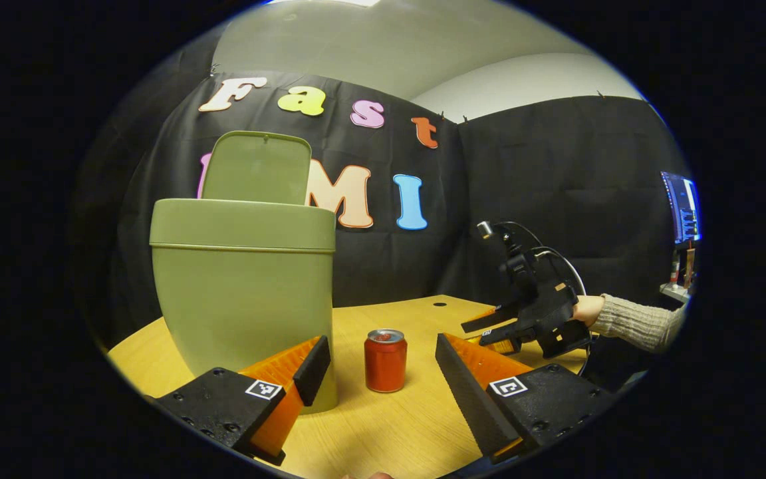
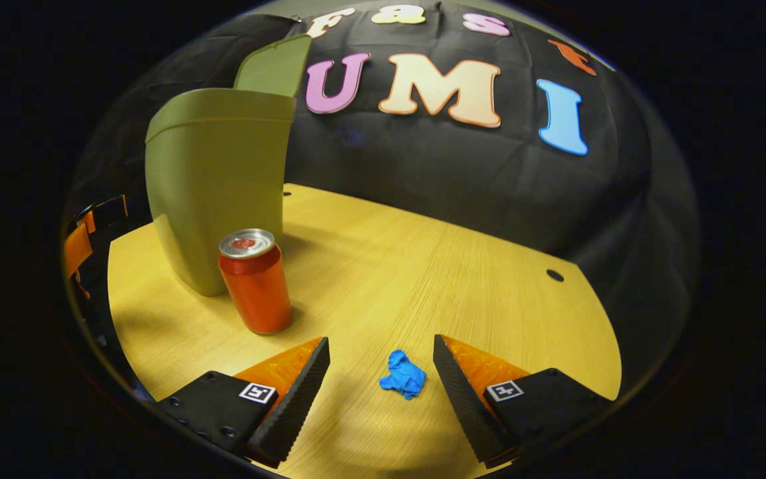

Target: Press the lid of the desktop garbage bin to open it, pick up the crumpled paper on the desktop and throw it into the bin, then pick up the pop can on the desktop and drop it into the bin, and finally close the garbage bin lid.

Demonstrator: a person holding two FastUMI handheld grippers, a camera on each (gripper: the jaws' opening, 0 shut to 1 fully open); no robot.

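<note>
Above the crumpled paper, right gripper hovers, jaws spread.

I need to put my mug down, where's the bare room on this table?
Bare table runs right of the pop can, back to the black cloth wall. Crowded: the bin with the can close beside it, and the blue crumpled paper between the right gripper fingers.

Wooden table, black cloth wall
</note>
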